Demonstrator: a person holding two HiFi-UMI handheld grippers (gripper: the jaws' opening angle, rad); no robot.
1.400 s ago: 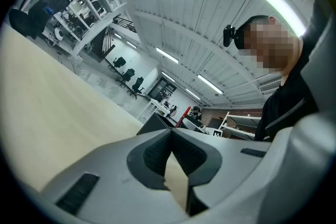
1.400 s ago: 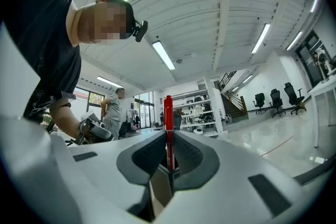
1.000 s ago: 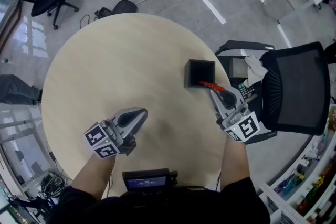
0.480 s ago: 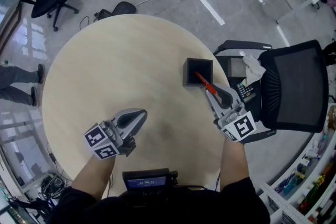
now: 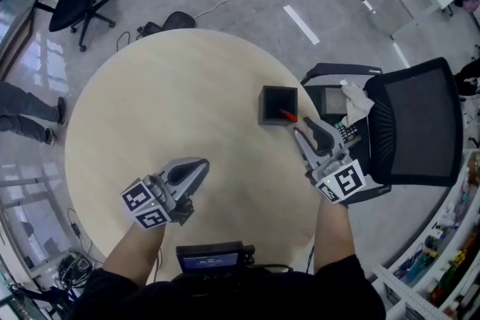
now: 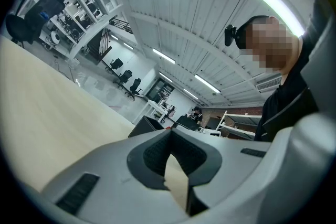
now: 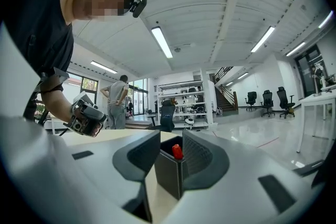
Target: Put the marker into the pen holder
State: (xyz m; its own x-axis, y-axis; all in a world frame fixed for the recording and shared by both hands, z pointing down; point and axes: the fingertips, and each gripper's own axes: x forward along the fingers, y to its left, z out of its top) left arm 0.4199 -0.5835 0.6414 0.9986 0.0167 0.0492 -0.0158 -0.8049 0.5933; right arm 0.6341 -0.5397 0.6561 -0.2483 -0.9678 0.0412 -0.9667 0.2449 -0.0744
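Standing in the black pen holder [image 5: 266, 113], the red marker [image 5: 288, 115] is free; my right tool [image 5: 301, 127] has just been opening its jaws, holding nothing. My left tool [image 5: 201, 161] is closed, empty.

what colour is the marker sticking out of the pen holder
Red. The marker shows best in the right gripper view, poking out of the black pen holder.
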